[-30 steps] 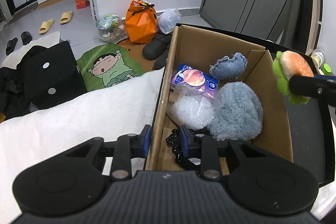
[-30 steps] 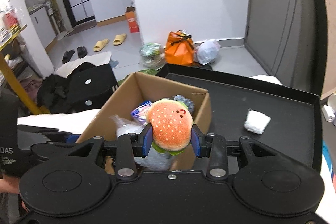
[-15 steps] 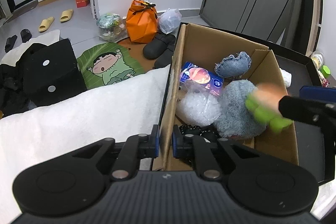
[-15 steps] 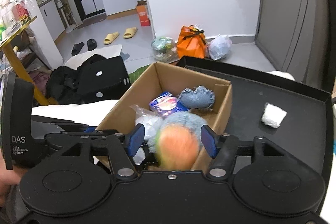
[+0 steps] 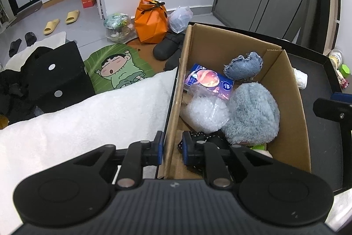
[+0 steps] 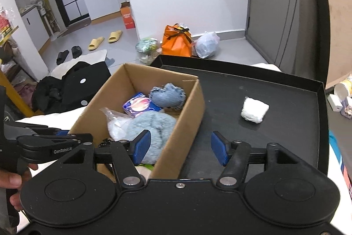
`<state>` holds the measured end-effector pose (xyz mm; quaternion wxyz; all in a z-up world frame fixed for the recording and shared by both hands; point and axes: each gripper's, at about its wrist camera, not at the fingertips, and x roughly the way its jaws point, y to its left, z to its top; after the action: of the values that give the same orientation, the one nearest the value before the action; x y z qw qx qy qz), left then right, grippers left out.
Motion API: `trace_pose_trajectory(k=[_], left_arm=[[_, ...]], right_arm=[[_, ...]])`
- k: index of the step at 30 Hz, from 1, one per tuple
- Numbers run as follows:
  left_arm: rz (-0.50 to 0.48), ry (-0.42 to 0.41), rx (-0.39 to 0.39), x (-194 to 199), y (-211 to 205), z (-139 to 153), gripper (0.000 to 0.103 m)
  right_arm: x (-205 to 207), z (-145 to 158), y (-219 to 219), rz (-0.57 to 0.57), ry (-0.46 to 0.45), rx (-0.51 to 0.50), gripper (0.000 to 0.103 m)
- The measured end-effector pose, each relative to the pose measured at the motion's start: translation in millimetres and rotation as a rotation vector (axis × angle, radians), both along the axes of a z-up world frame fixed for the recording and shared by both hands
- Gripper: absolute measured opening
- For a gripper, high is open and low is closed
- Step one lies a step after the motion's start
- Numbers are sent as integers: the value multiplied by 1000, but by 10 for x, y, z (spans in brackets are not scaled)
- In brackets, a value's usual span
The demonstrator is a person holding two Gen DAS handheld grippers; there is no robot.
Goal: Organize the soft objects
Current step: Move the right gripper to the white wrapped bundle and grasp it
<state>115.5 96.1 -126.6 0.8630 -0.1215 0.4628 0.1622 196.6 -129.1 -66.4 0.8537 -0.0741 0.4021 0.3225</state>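
On the side of my left gripper (image 6: 61,150), seen from the right wrist camera, I read small white letters that look like "GenRobot.AI". The orange carton (image 6: 128,17) on the floor by the white wall has white print, but it is too small for me to read. The blue packet (image 5: 209,80) in the cardboard box (image 5: 292,107) also has a round label with print, and I cannot read it.
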Motion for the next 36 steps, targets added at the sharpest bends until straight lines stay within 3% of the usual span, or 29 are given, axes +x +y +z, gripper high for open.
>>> trace_pose_trajectory(k=[7, 24, 36], left_arm=[[0, 23, 20, 54, -42, -1, 19], [17, 60, 70, 246, -137, -17, 43], [6, 77, 108, 388, -244, 3, 50]], right_arm=[[126, -79, -114, -32, 5, 3, 60], [716, -421, -299, -120, -16, -13, 60], [1139, -709, -365, -177, 6, -25, 60]])
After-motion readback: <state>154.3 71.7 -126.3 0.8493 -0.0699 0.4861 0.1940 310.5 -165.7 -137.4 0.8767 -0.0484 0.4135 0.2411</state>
